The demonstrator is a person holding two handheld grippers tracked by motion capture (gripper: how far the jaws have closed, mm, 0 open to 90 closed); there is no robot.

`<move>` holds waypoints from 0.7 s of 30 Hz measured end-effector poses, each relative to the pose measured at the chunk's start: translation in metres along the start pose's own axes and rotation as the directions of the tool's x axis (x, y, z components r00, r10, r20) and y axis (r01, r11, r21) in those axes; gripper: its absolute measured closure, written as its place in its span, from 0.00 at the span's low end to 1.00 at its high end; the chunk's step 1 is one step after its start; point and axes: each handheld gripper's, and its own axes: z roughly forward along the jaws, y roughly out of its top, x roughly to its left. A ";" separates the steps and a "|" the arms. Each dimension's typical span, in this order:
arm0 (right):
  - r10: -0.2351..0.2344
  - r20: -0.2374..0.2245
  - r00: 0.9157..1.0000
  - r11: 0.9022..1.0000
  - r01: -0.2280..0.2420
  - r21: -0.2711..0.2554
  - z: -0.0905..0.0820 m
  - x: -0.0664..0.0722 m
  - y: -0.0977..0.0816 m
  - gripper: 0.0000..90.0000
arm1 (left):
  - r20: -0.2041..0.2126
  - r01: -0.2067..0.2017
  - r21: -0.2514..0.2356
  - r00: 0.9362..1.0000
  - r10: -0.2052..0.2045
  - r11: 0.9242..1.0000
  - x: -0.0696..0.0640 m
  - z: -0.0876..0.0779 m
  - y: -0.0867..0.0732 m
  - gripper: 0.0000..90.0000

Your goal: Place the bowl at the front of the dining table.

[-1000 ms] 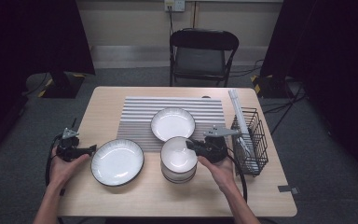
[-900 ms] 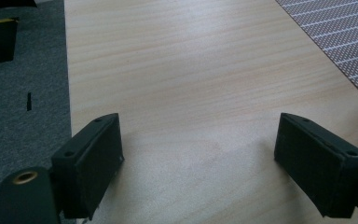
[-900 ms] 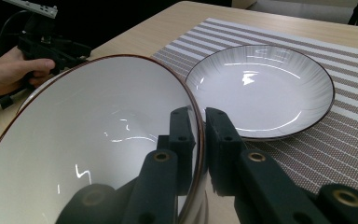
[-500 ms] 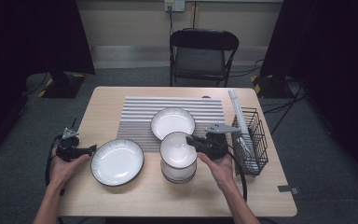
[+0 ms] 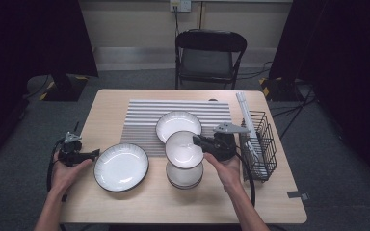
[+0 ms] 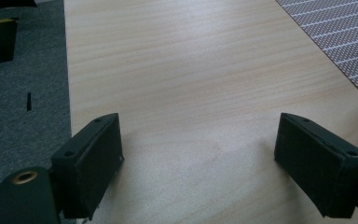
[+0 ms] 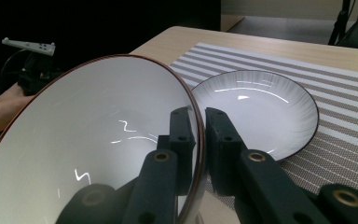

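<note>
My right gripper (image 5: 198,141) (image 7: 199,122) is shut on the rim of a white bowl (image 5: 183,149) (image 7: 88,140) with a dark edge, held lifted and tilted over a stack of bowls (image 5: 185,175). A white plate (image 5: 178,125) (image 7: 256,109) lies just beyond on the striped mat (image 5: 139,120). A second plate (image 5: 121,166) rests at the table's front left. My left gripper (image 5: 95,154) (image 6: 198,163) stands open beside that plate's left rim, low over bare wood, with nothing between its jaws.
A black wire rack (image 5: 259,144) stands at the right edge of the wooden table (image 5: 270,202), close to my right hand. A folding chair (image 5: 209,57) stands behind the table. The other hand and its gripper (image 7: 32,70) appear far off in the right gripper view.
My right gripper has lifted the top bowl off the stack and tilted it upward. The left gripper has stayed where it was.
</note>
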 end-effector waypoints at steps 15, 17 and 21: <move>0.022 0.020 1.000 0.999 -0.021 -0.024 0.008 -0.004 0.018 0.91 | 0.000 0.000 0.000 1.000 0.000 1.000 0.000 0.000 0.000 0.16; 0.018 0.028 0.999 1.000 -0.017 -0.026 0.010 -0.003 0.020 0.91 | 0.000 0.000 0.000 1.000 0.000 1.000 0.000 0.000 0.000 0.16; 0.020 0.029 0.999 0.999 -0.019 -0.031 0.014 -0.004 0.023 0.92 | 0.000 0.000 0.000 1.000 0.000 1.000 0.000 0.000 0.000 0.16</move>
